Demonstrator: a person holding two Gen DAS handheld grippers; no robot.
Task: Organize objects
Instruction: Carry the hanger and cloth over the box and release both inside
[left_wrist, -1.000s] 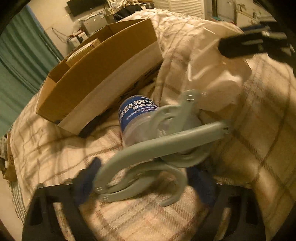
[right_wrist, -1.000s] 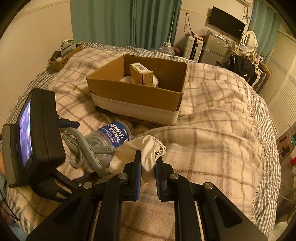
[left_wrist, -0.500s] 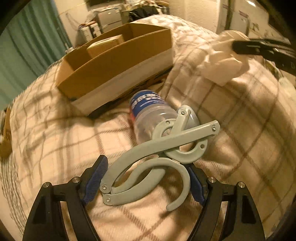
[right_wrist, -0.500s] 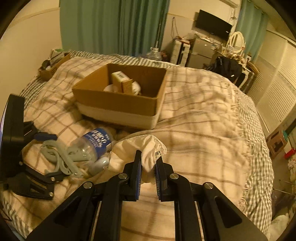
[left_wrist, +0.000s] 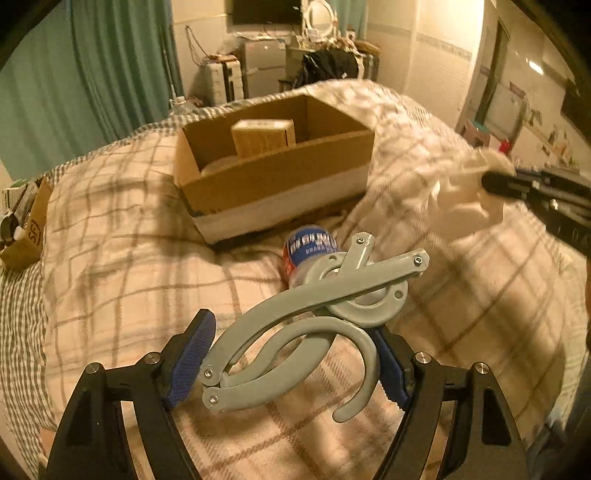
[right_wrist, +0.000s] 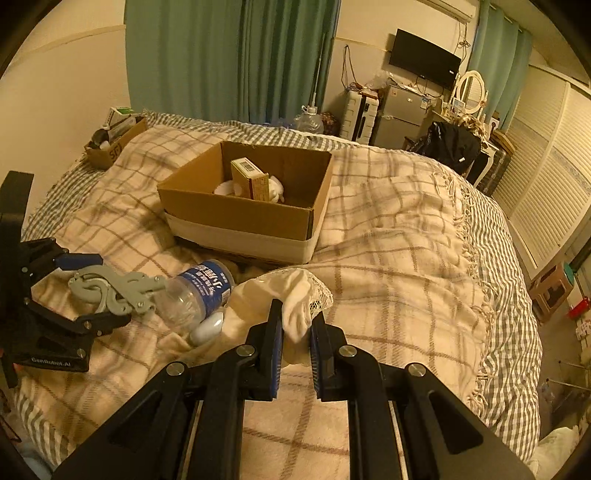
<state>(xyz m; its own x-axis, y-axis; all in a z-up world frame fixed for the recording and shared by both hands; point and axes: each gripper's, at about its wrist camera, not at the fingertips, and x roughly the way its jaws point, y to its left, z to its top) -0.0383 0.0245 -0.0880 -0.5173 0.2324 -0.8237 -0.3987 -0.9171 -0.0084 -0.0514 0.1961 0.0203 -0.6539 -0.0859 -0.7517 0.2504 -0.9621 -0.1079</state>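
My left gripper (left_wrist: 291, 362) is shut on a grey folding hanger (left_wrist: 314, 306), its blue pads pressing the hinge end and the hook. The hanger hangs just over a clear bottle with a blue label (left_wrist: 310, 245) that lies on the plaid blanket. In the right wrist view the left gripper (right_wrist: 96, 291) shows at the left with the hanger (right_wrist: 122, 286), next to the bottle (right_wrist: 195, 291). My right gripper (right_wrist: 297, 332) is shut on a white lace-edged cloth (right_wrist: 291, 295), lifted off the bed. An open cardboard box (right_wrist: 243, 218) stands behind, holding a small carton (right_wrist: 251, 179).
A small white oval thing (right_wrist: 208, 326) lies by the bottle. A little cardboard box of clutter (right_wrist: 110, 147) sits at the bed's far left corner. Green curtains, a fridge (right_wrist: 399, 114) and a dark bag (right_wrist: 454, 147) stand beyond the bed. Louvred doors line the right wall.
Both grippers have risen and drawn back from the bed. The left one rolled level with the hanger still in its jaws. The white cloth came up with the right gripper.
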